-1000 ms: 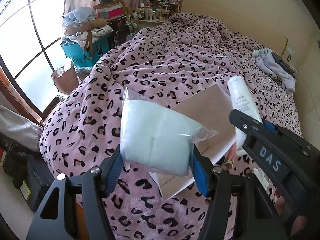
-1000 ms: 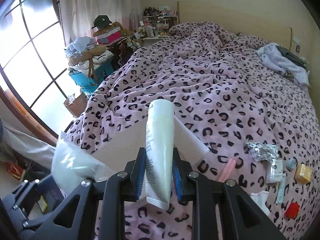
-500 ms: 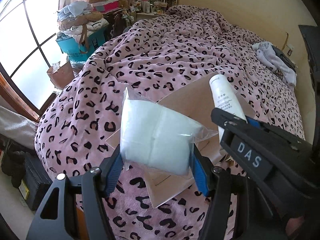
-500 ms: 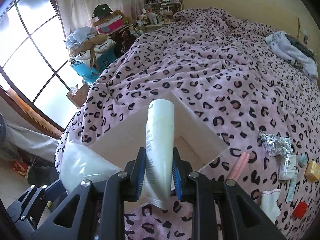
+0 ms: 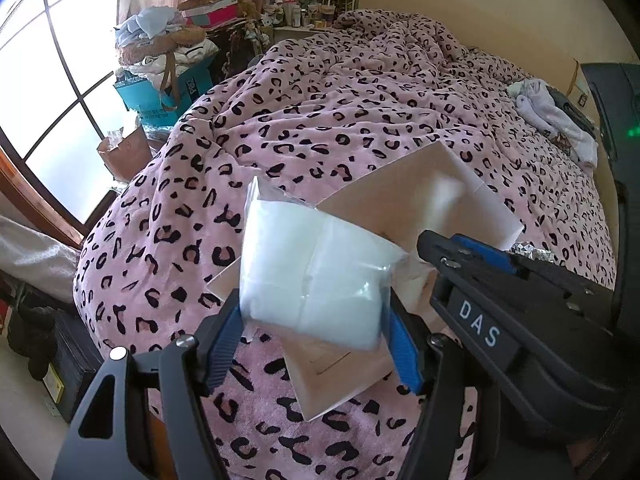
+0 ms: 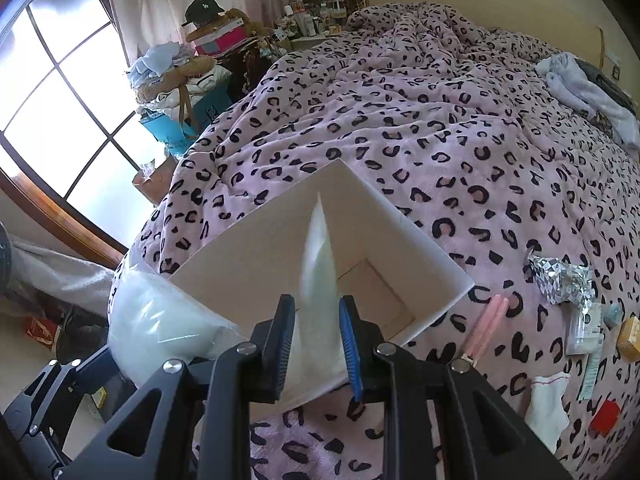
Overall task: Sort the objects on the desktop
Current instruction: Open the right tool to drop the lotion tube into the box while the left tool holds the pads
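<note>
My left gripper [image 5: 312, 332] is shut on a white pad pack in a clear bag [image 5: 316, 272], held over the near corner of an open white box [image 5: 476, 188] on the bed. My right gripper [image 6: 316, 344] hangs over the same box [image 6: 400, 220]. Its pads stand slightly apart, with a white tube [image 6: 318, 264] between them. The tube is smeared by motion and points down into the box while the fingers stay sharp. The pad pack [image 6: 160, 328] also shows at the lower left of the right wrist view.
A pink leopard-print duvet [image 6: 440, 100] covers the bed. Right of the box lie a pink stick [image 6: 486, 328], a silver foil wrapper [image 6: 560, 280], a yellow cube [image 6: 630, 332], a red block [image 6: 604, 422] and a white pouch [image 6: 548, 408]. Piled boxes and clothes [image 5: 168, 60] stand by the window.
Both grippers have moved closer over the box. The white tube, held upright and sharp before, is now blurred and tipping down into the box. The left gripper's hold on the pad pack is unchanged.
</note>
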The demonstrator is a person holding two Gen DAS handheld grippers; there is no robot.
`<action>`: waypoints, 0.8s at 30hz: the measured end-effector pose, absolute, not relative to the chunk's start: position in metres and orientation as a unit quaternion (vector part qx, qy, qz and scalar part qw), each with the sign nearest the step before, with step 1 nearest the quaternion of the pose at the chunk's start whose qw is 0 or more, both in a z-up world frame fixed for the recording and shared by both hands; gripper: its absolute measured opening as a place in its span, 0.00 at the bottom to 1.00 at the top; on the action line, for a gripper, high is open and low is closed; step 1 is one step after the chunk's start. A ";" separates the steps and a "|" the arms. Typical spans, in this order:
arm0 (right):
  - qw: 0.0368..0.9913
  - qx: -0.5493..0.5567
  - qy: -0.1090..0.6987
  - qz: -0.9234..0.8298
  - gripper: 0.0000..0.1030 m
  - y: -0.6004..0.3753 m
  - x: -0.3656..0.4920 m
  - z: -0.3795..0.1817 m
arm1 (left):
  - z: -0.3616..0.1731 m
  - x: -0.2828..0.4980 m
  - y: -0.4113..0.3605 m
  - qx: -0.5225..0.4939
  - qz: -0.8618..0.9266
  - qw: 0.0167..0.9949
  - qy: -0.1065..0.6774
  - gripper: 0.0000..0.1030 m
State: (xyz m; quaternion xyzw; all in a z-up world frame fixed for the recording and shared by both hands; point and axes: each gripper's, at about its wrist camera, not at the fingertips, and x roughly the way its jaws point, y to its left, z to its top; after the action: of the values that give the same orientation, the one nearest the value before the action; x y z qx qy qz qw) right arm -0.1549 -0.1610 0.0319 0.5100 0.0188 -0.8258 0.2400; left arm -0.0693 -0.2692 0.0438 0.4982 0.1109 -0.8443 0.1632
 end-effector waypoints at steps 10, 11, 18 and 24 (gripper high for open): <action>0.238 0.505 0.029 -0.829 0.23 -0.160 -0.154 0.036 | 0.048 -0.072 -0.263 0.497 -0.846 0.160 0.106 0.72; 0.236 0.504 0.027 -0.830 0.23 -0.159 -0.155 0.037 | 0.047 -0.071 -0.264 0.497 -0.847 0.160 0.105 0.74; 0.221 0.497 0.020 -0.839 0.31 -0.148 -0.160 0.054 | 0.056 -0.072 -0.259 0.482 -0.858 0.156 0.089 0.89; 0.202 0.482 0.017 -0.852 0.35 -0.132 -0.162 0.070 | 0.064 -0.076 -0.253 0.472 -0.865 0.143 0.088 0.96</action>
State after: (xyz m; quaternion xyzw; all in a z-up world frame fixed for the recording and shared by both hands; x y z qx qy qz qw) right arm -0.1618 -0.1315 0.0695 0.4821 0.0168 -0.8523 0.2020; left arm -0.0762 -0.2527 0.0637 0.4721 0.0882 -0.8653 0.1433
